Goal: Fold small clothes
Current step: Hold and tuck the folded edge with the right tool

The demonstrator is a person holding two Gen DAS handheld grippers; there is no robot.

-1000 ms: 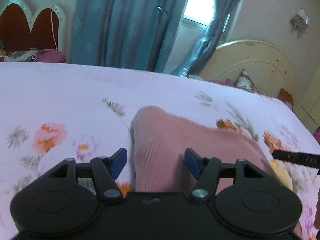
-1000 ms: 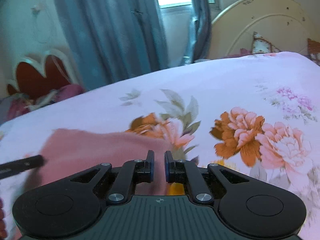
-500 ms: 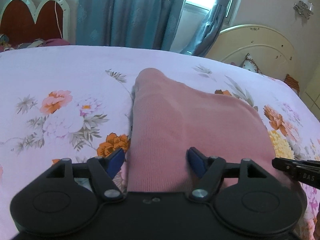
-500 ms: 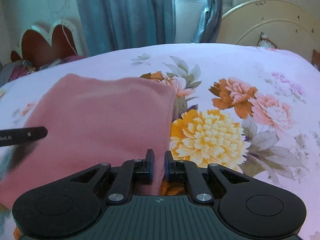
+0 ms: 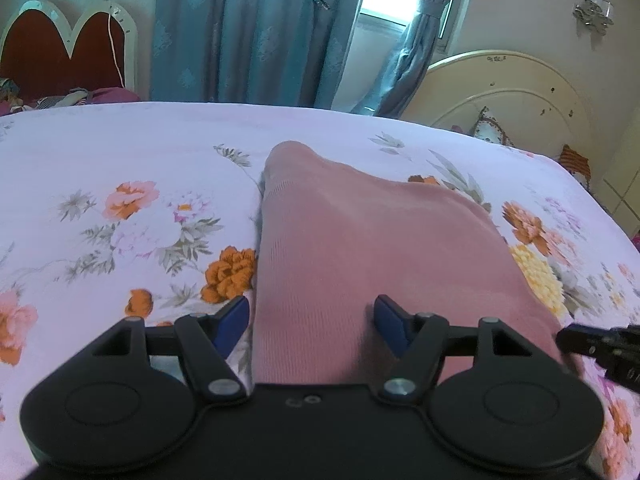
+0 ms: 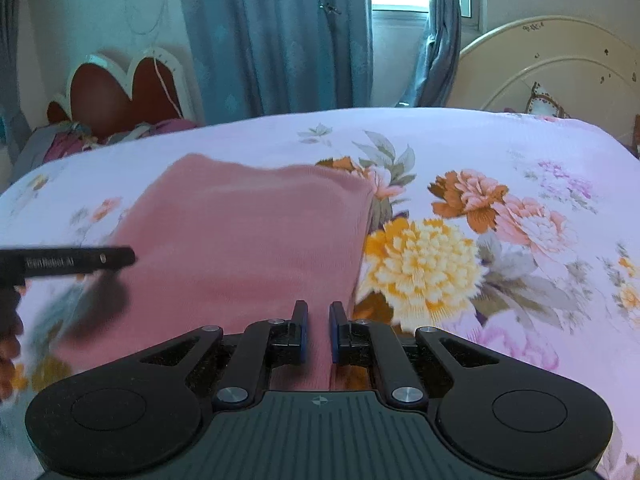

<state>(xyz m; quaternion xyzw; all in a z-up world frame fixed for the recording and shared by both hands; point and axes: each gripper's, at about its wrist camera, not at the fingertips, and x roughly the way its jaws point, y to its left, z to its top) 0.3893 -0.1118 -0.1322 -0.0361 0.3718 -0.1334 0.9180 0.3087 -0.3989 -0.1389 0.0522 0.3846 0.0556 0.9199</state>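
Note:
A pink knitted garment lies folded on the flowered bedsheet, reaching from mid-bed back to both grippers. My left gripper stands wide over its near left part. The cloth lies between the blue pads without being pressed, and the jaws are closing slightly. My right gripper is shut on the garment near its right edge, with cloth pinched between the pads. The right gripper's finger shows at the right edge of the left wrist view. The left gripper's finger shows at the left of the right wrist view.
The bedsheet spreads to both sides of the garment. Behind the bed stand a cream headboard, blue curtains and a red heart-shaped headboard with bundled cloth below it. A hand shows at the left edge.
Both grippers have drawn back toward the near side of the bed, and far more of the pink garment now shows stretched out ahead of them. The right gripper stayed shut on it.

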